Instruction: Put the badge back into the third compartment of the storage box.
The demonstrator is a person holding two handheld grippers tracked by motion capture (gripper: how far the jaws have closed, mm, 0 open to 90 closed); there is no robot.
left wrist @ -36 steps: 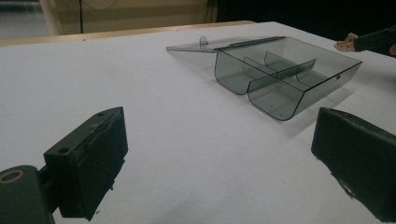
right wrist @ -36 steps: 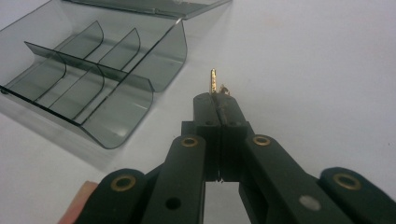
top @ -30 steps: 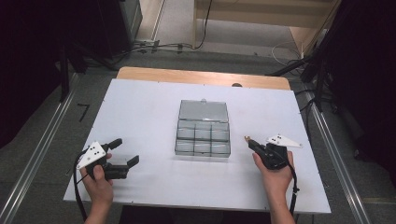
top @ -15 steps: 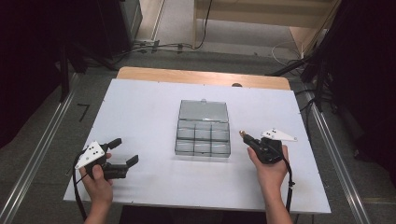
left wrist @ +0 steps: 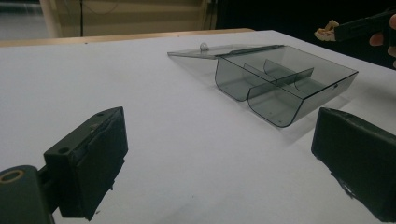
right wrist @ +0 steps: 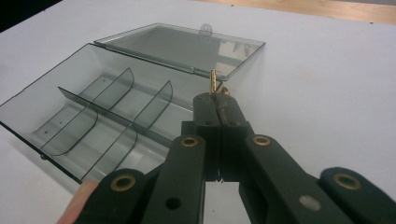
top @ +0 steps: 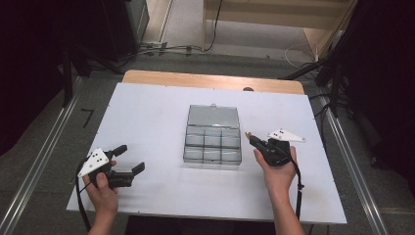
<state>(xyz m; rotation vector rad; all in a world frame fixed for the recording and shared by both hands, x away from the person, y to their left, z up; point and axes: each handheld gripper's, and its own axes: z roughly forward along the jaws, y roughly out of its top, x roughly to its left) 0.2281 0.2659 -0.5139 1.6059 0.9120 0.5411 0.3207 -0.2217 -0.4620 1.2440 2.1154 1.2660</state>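
Small gold part on its way to the open box

The right gripper (top: 252, 138), jaws clamped on a small gold part (right wrist: 214, 82), hangs just right of the box (top: 214, 142), whose lid (top: 214, 116) lies flat behind it. The left gripper (top: 128, 157), jaws spread and empty, waits well to the box's left. Judged step: carrying. Next the part needs lining up over one compartment before release.

The white table (top: 147, 122) is seen from above its near edge in the high view, facing forward and down. Low, close looks across it are given by both gripper views, and the open compartment box (top: 213, 134) (left wrist: 280, 79) (right wrist: 116, 102) is shared.
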